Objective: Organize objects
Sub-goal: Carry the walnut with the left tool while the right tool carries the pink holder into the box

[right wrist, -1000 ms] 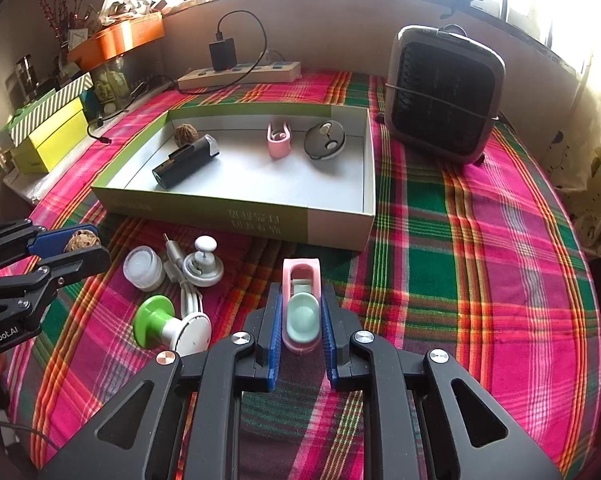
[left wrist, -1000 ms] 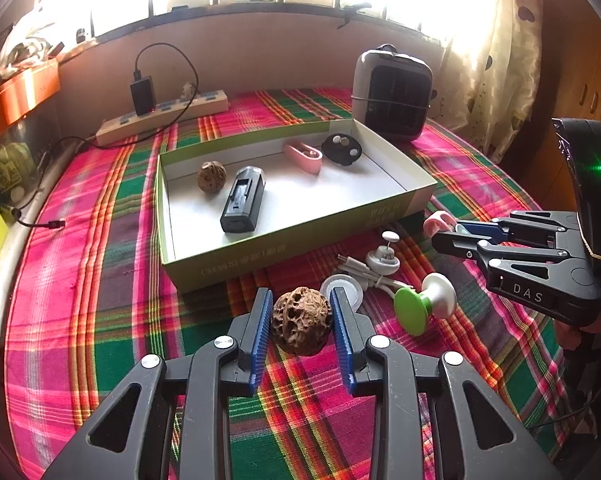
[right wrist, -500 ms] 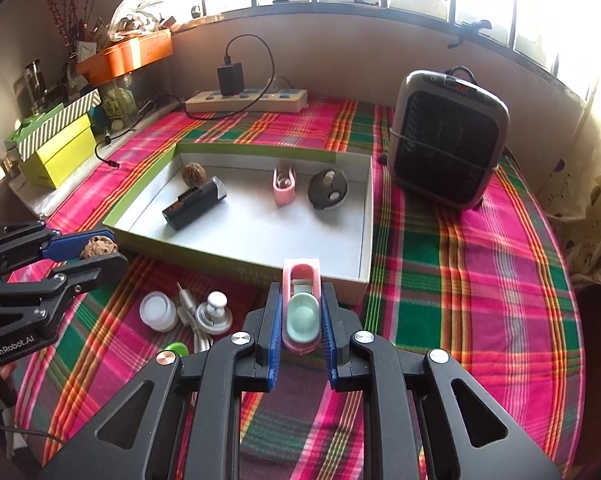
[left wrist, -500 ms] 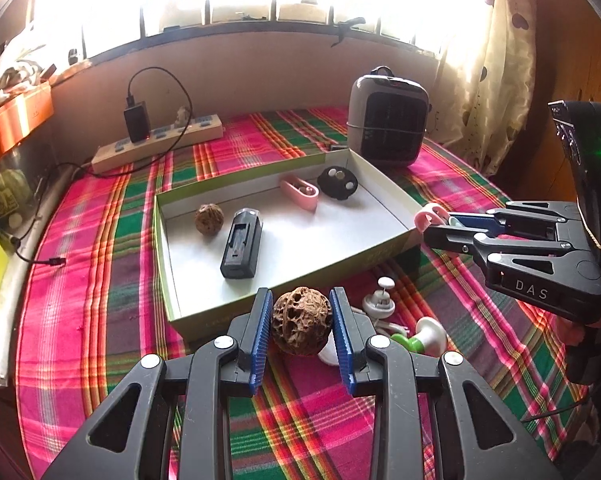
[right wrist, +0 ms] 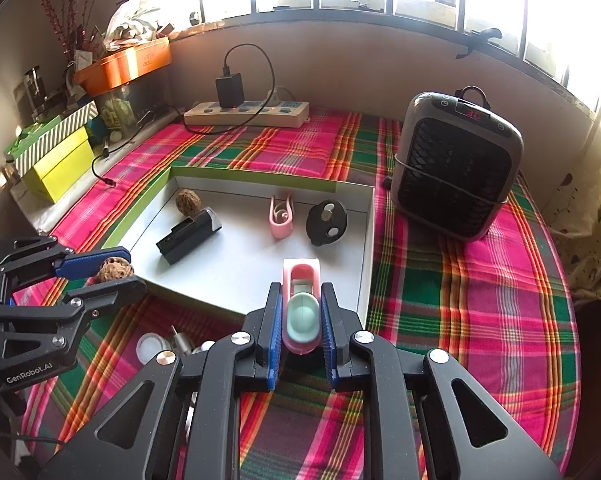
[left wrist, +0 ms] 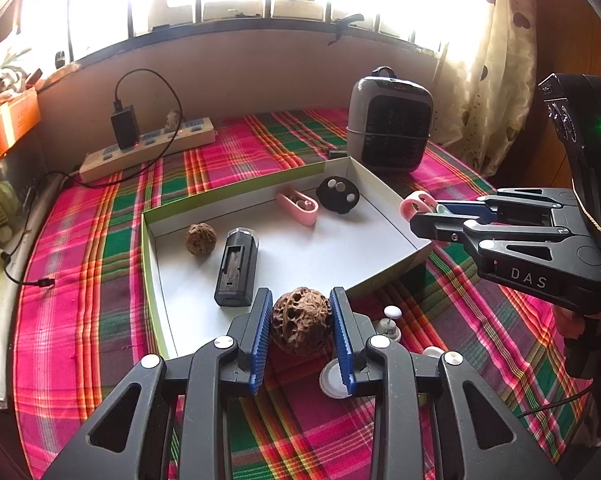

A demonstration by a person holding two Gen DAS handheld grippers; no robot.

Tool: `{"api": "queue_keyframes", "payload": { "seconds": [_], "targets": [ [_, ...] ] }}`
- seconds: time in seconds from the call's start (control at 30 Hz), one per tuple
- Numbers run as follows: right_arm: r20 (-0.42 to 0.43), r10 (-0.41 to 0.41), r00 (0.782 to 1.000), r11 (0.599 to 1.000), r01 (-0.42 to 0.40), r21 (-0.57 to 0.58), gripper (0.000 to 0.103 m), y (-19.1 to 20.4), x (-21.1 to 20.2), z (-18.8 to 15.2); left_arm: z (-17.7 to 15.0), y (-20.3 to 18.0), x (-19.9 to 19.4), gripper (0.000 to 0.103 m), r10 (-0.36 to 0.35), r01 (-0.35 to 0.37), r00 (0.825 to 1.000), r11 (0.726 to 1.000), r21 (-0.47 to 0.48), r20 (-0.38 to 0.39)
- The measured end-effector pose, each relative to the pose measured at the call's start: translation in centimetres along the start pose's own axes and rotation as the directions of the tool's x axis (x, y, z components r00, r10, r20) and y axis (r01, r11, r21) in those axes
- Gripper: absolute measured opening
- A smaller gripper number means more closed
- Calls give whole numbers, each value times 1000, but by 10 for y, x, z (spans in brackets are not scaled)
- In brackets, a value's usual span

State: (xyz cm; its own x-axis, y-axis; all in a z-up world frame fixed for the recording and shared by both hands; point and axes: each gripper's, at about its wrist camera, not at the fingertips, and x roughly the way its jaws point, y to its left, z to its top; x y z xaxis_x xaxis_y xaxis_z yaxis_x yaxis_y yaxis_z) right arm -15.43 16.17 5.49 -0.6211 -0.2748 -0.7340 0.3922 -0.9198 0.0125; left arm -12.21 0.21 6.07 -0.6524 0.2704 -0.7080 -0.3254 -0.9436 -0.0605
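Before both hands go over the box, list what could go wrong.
1. The walnut is round and knobbly, pinched only at its sides by the left gripper; it could slip out and roll across the cloth.
2. The pink clip sticks out past the fingers of the right gripper; it may catch the box wall.
3. Both grippers head for the same box, which already holds four things; they could bump each other or those things.
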Motion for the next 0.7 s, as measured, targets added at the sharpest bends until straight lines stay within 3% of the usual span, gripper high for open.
{"api": "queue_keyframes", "payload": {
  "seconds": [0.7],
  "targets": [
    [-53, 46, 998, 999, -45, 29, 18, -11, 41, 27, 29, 10, 41, 27, -19, 19, 999, 1000, 0, -28]
  ]
}}
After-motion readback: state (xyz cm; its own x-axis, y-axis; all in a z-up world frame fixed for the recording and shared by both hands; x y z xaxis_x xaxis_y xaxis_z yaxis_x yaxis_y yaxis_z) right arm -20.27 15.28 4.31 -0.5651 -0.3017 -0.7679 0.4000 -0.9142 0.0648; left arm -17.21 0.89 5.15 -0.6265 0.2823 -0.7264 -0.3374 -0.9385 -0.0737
